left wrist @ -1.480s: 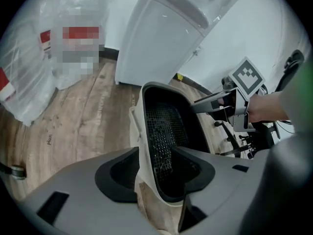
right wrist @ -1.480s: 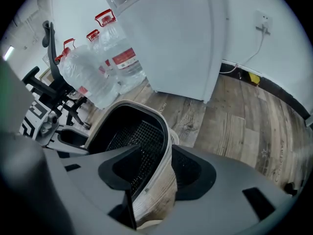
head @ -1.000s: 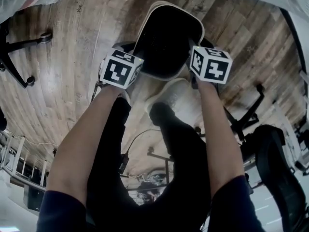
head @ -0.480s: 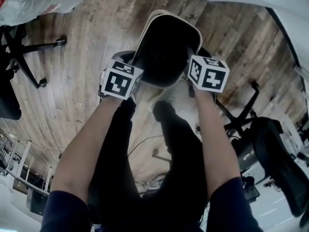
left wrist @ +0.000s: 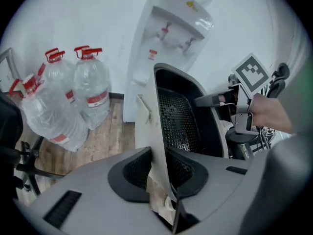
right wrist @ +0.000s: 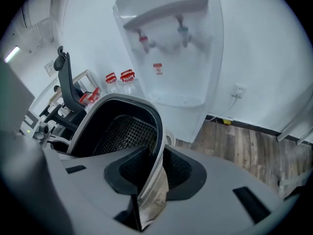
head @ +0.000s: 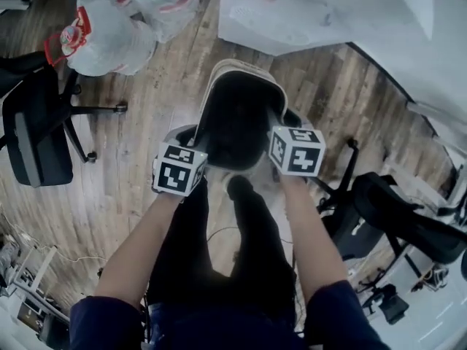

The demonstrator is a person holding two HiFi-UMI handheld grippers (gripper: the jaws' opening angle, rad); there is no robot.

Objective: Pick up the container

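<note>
Wood-plank floor [head: 139,166] fills the head view, with clear water bottles [head: 109,28] at upper left and a black office chair [head: 33,133] at left. Above it we see the container [head: 237,119], a pale-walled bin with a black mesh lining. It is held clear of the floor in front of the person's legs [head: 252,254], with the left gripper [head: 191,138] on its left rim and the right gripper [head: 284,126] on its right rim. In the left gripper view we look along the dark jaws of the left gripper [left wrist: 159,173], which are clamped on the container [left wrist: 178,121] wall, one pad outside and one against the mesh inside. Across the opening the right gripper [left wrist: 220,100] grasps the far rim, with a hand [left wrist: 271,114] behind it. Beyond stand a white water dispenser [left wrist: 171,28] and red-capped water bottles [left wrist: 88,87] on the floor. In the right gripper view the jaws of the right gripper [right wrist: 151,173] are closing on the opposite wall of the container [right wrist: 122,131], which stands between them with a pad pressed to each face. We see the water dispenser [right wrist: 171,48] straight ahead, water bottles [right wrist: 120,80] beside it, an office chair [right wrist: 66,82] at left and floor [right wrist: 244,141] at right.
</note>
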